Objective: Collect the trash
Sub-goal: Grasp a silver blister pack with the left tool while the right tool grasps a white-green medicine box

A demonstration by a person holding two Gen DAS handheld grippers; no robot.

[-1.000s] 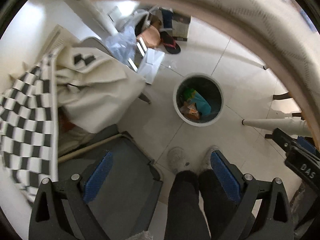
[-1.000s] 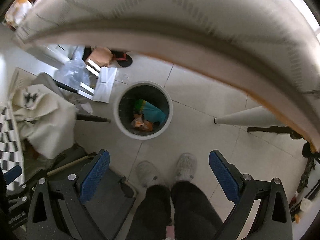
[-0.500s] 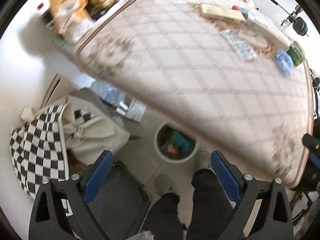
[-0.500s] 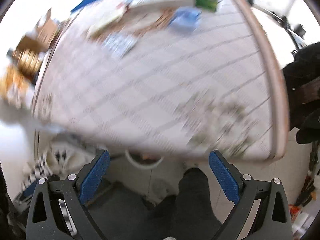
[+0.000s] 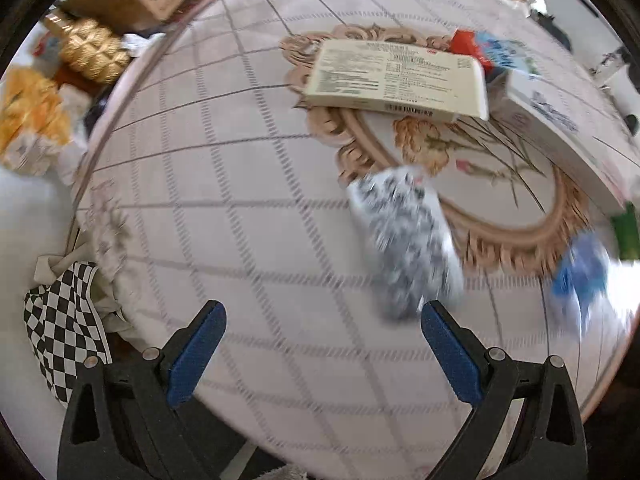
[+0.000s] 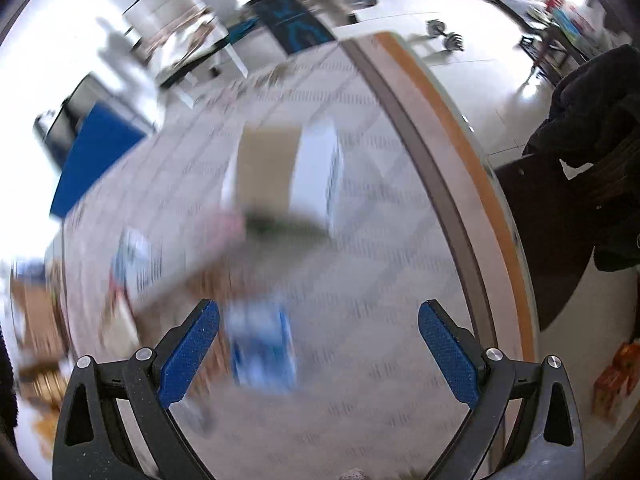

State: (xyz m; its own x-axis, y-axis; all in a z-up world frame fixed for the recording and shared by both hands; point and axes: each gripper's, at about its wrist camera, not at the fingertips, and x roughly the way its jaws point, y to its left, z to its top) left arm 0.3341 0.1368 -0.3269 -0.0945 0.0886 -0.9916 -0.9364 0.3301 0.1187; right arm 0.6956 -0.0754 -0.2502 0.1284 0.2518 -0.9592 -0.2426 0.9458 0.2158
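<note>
My left gripper [image 5: 322, 350] is open and empty above the round table [image 5: 224, 208]. A crumpled black-and-white speckled wrapper [image 5: 404, 240] lies just ahead of its right finger. A blue crumpled wrapper [image 5: 580, 276] lies further right, and a cream box [image 5: 396, 78] lies behind. My right gripper [image 6: 318, 354] is open and empty over the same table [image 6: 384, 264]. A blurred blue-and-white wrapper [image 6: 262, 344] lies between its fingers, nearer the left one. The bin is out of view.
A white box [image 5: 560, 136] lies at the table's right, with red and blue packets [image 5: 488, 50] behind it. A checkered cloth [image 5: 64, 320] hangs at the lower left. A gold pineapple ornament [image 5: 94, 50] stands beyond the table. A dark garment [image 6: 588, 168] hangs right of the table.
Both grippers have swung up from the bin on the floor to over the tabletop. Both stay open and empty. The right wrist view is heavily blurred by motion.
</note>
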